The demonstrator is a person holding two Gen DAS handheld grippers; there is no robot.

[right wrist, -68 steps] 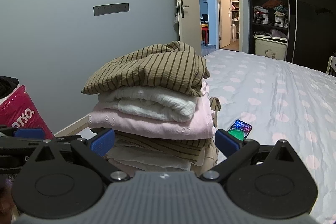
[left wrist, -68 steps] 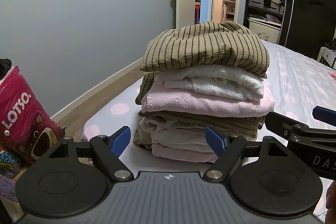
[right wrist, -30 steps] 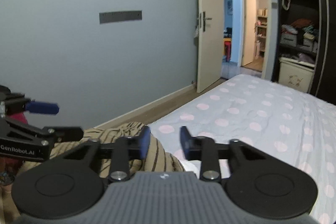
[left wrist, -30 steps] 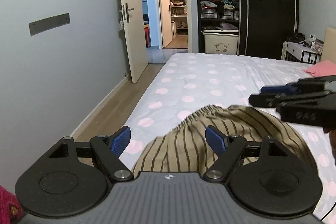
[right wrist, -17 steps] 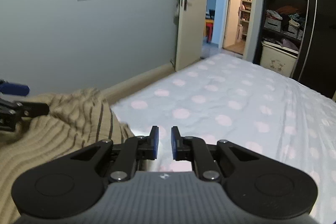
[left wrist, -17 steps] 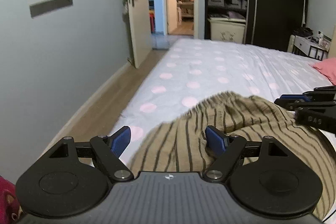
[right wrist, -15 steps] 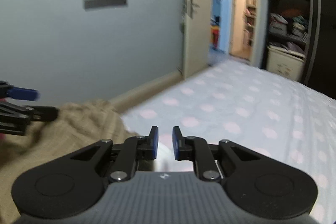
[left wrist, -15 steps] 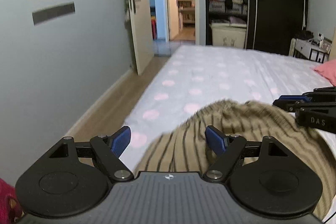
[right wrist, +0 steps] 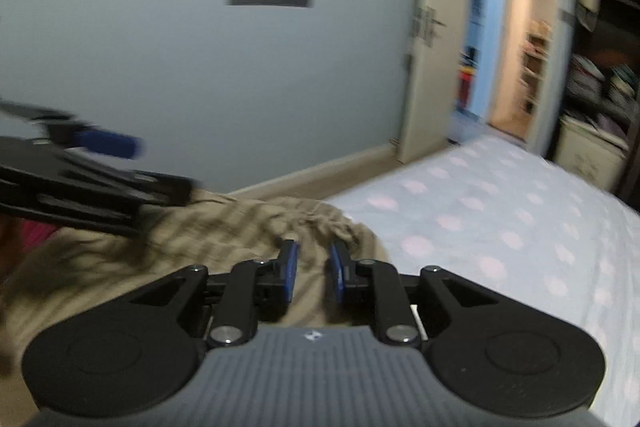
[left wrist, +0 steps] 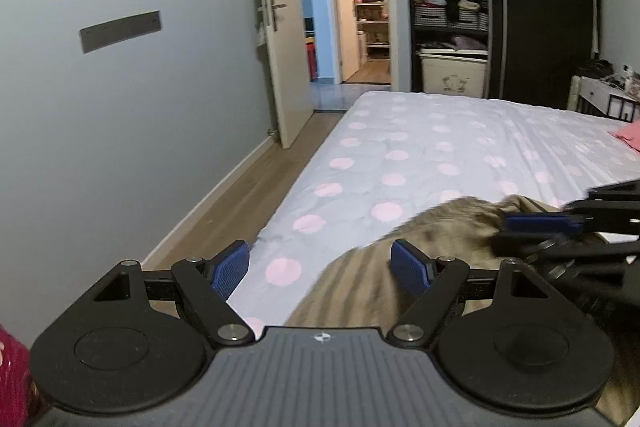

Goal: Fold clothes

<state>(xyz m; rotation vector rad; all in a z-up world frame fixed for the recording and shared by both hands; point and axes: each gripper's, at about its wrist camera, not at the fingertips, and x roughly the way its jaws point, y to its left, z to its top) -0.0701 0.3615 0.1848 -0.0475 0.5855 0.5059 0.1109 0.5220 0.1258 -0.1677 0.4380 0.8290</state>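
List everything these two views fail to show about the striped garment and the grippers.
- Striped garment: its near part is hidden behind the gripper body in the left wrist view, and motion blur smears it in the right wrist view.
- Right gripper: whether the narrow gap between its fingers pinches cloth is unclear.
- Left gripper: open, but blurred in the right wrist view and cut by the left edge.

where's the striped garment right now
The striped garment lies at the near edge of the polka-dot bed, low right in the left wrist view, directly under both tools, the right tool just above it.
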